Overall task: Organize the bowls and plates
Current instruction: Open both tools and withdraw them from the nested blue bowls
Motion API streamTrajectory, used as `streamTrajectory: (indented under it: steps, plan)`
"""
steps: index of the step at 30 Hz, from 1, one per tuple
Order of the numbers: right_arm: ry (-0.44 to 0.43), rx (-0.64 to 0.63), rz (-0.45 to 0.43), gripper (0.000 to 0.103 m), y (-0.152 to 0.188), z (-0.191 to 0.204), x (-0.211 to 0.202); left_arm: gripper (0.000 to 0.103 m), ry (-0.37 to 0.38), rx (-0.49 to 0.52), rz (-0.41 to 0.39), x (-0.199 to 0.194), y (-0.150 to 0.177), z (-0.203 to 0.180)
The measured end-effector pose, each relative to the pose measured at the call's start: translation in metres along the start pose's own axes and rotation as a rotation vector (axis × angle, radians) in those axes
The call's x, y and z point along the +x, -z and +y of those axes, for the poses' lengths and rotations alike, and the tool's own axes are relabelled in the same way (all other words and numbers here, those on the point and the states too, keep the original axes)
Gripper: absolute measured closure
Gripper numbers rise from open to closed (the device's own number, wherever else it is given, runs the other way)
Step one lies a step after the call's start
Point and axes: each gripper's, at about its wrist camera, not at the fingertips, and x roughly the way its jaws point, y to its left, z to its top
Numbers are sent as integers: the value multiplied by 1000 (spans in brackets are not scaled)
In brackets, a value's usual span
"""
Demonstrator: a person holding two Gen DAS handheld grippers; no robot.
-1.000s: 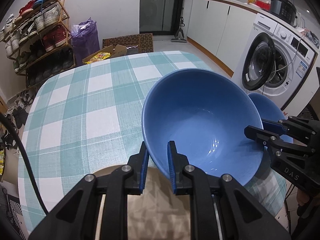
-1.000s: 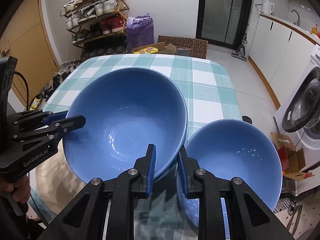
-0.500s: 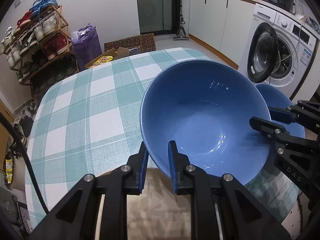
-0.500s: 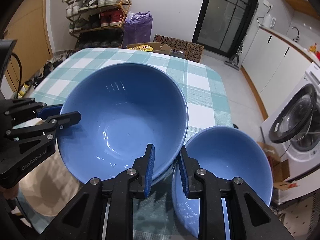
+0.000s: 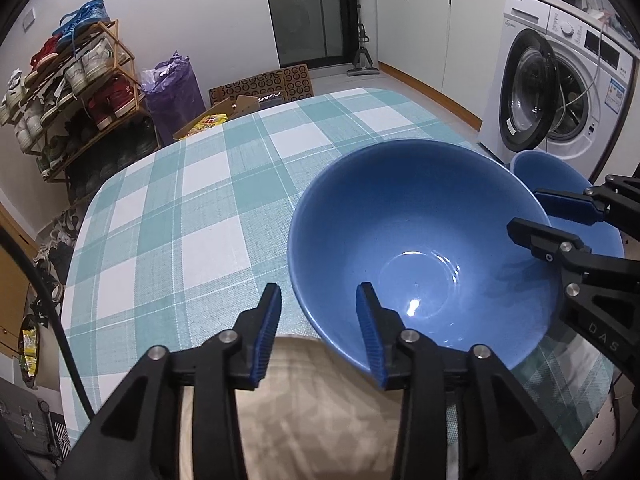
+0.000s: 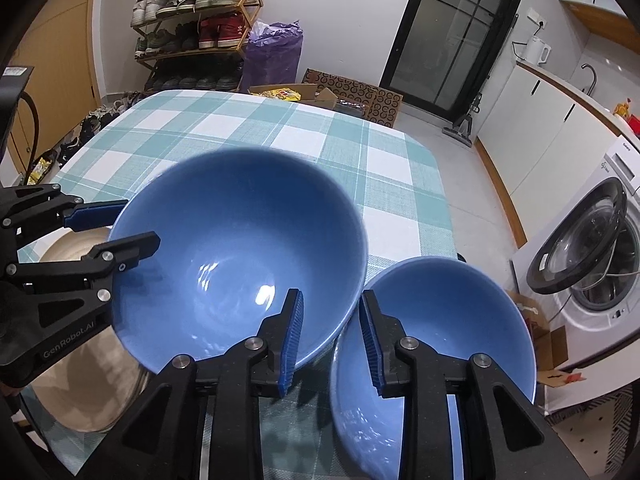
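Note:
A large blue bowl (image 5: 424,240) (image 6: 240,248) sits on the checked tablecloth, partly over a beige plate (image 5: 320,412) (image 6: 88,380). A smaller blue bowl (image 6: 436,344) (image 5: 568,192) stands to its right. My left gripper (image 5: 318,324) is open, its jaws astride the large bowl's near-left rim without touching it. My right gripper (image 6: 330,334) is open, its jaws astride the large bowl's near-right rim, next to the small bowl. Each gripper shows in the other's view, the left (image 6: 116,224) and the right (image 5: 536,212).
The table (image 5: 180,208) has a teal and white checked cloth. A shoe rack (image 6: 192,20) and a purple bag (image 6: 272,52) stand beyond the far edge. A washing machine (image 5: 560,92) stands to the right. Cardboard boxes (image 6: 352,96) lie on the floor.
Both grippers have opened and let go of the large bowl's rim. The bowl has come down and now rests level on the table and plate.

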Motion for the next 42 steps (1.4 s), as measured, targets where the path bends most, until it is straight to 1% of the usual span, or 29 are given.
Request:
streamTrajectory:
  steps: [2,5,7,8,9,10,11,12,13,14,15,16,17,18,19,21,24,26,31,34,37,42]
  plan:
    - [-10,5,-8,73,0,-2,-1,61,4,-3,1,1,0,1]
    - [-36,25,-24,67,2,-7,-4,57,21,-18,3,0,0,5]
    - [-66,47,-34,57,3,-11,-6,55,40,-31,1,-3,0,7]
    - [-80,62,-41,55,3,-13,-7,55,46,-35,-4,-4,-1,8]
    - [-93,76,-50,50,3,-16,-9,54,52,-37,-10,-7,-1,9]
    - [-105,94,-58,43,3,-19,-12,52,60,-40,-16,-11,-2,9]
    - [-115,112,-67,39,4,-22,-14,52,65,-43,-19,-13,-3,10]
    - [-127,126,-74,31,4,-24,-18,51,70,-46,-23,-15,-4,10]
    - [-142,143,-81,26,5,-27,-21,48,79,-49,-31,-19,-5,10]
    - [-157,160,-94,24,5,-30,-26,46,87,-50,-39,-23,-6,9]
    - [-169,172,-109,19,6,-32,-31,40,91,-49,-47,-26,-7,8]
    - [-177,184,-124,15,8,-34,-37,28,95,-48,-59,-31,-8,7]
    - [-177,193,-136,13,10,-36,-42,24,98,-49,-69,-35,-9,6]
    - [-172,201,-148,7,12,-37,-48,18,103,-51,-82,-39,-10,5]
    - [-167,209,-164,3,14,-38,-54,17,111,-53,-95,-43,-11,4]
    - [-154,227,-188,1,19,-41,-65,16,134,-58,-106,-49,-14,3]
    - [-135,247,-209,1,26,-46,-78,0,156,-81,-126,-56,-18,2]
    - [-130,271,-228,1,33,-51,-88,0,170,-88,-142,-60,-20,0]
    - [-106,347,-248,1,52,-71,-107,0,189,-77,-148,-63,-25,-7]
    - [-84,378,-264,1,65,-81,-118,0,187,-65,-148,-65,-27,-12]
    - [-86,417,-260,1,74,-90,-120,0,193,-59,-153,-68,-30,-16]
    - [-86,423,-263,1,82,-97,-123,0,194,-35,-165,-72,-35,-27]
